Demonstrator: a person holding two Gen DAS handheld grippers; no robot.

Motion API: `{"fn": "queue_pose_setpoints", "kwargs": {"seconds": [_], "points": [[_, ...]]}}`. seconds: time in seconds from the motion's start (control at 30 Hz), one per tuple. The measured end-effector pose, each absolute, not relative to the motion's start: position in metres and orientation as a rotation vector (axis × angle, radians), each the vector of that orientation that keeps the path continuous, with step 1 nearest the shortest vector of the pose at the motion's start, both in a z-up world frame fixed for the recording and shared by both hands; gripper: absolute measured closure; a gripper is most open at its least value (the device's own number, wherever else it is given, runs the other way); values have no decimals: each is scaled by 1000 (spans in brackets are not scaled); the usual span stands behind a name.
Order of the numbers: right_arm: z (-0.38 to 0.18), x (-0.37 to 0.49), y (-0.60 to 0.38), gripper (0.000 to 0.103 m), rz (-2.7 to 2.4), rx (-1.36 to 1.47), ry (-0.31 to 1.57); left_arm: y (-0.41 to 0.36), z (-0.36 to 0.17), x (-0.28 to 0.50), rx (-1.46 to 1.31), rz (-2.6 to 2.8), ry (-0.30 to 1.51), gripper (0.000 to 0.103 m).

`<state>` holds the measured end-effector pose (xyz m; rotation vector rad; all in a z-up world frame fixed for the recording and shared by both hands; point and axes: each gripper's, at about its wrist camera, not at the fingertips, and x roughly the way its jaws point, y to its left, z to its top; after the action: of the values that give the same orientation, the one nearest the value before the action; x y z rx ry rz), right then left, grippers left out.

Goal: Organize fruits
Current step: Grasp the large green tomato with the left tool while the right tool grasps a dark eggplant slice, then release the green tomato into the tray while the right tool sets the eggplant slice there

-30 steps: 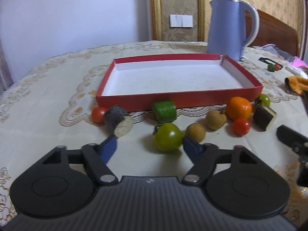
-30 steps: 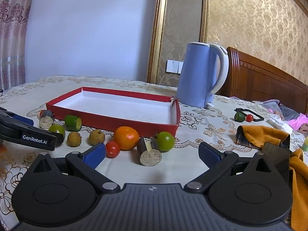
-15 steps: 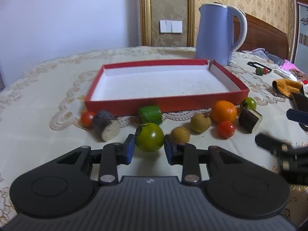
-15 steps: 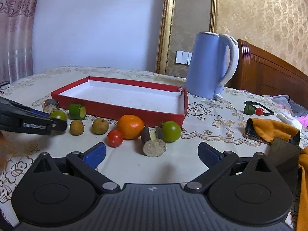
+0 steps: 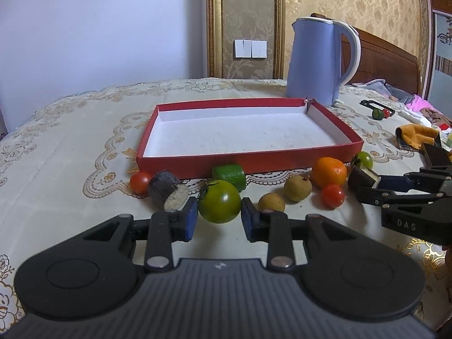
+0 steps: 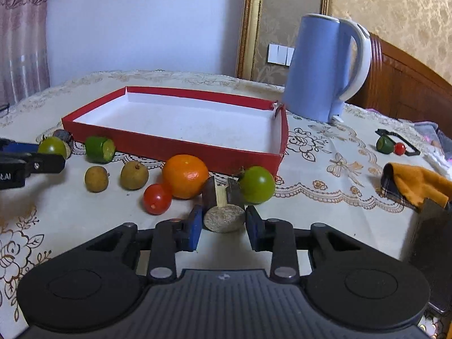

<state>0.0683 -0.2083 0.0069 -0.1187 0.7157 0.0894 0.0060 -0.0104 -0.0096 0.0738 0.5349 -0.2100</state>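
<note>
The left wrist view is showing us what has just changed: a second ago our left gripper (image 5: 219,219) was standing wide around the big green tomato (image 5: 219,201), and now its blue pads are pressing on the tomato's two sides at the lower middle of the frame, so we are holding it shut on that fruit while it is still sitting on the tablecloth (image 5: 70,147). Moving rightward in that frame, the two brown longans (image 5: 285,196), the orange (image 5: 329,171) and a small red tomato (image 5: 333,195) are lying in a loose row below the red tray (image 5: 248,162), which is standing empty at the centre. At the right edge our right gripper (image 5: 367,182) is reaching in level with the row, its jaws closing around the dark cut piece (image 5: 360,176). In the right wrist view that change is plainer: the jaws were spread wide half a second ago, and now they are drawing in on the dark cut piece (image 6: 224,210) at the lower middle, pads right beside its pale cut face; we cannot tell whether they are touching it yet. We are judging that both picks are nearly made, so lifting toward the tray should come next. Both our grippers are pointing forward and tilted down toward the cloth, fingers low over the table, the left one showing at the left edge of the right view.
</note>
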Motion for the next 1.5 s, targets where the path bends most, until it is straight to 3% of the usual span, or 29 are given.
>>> {"fn": "queue_pose_setpoints", "kwargs": {"seconds": [0.43, 1.17, 1.5], "points": [[18, 41, -220, 71, 93, -59, 623, -15, 12, 38, 108, -185, 509, 73], [23, 42, -239, 71, 131, 44, 568, -70, 2, 188, 158, -108, 626, 72], [29, 60, -224, 71, 155, 23, 559, -46, 21, 150, 138, -71, 559, 53]]}}
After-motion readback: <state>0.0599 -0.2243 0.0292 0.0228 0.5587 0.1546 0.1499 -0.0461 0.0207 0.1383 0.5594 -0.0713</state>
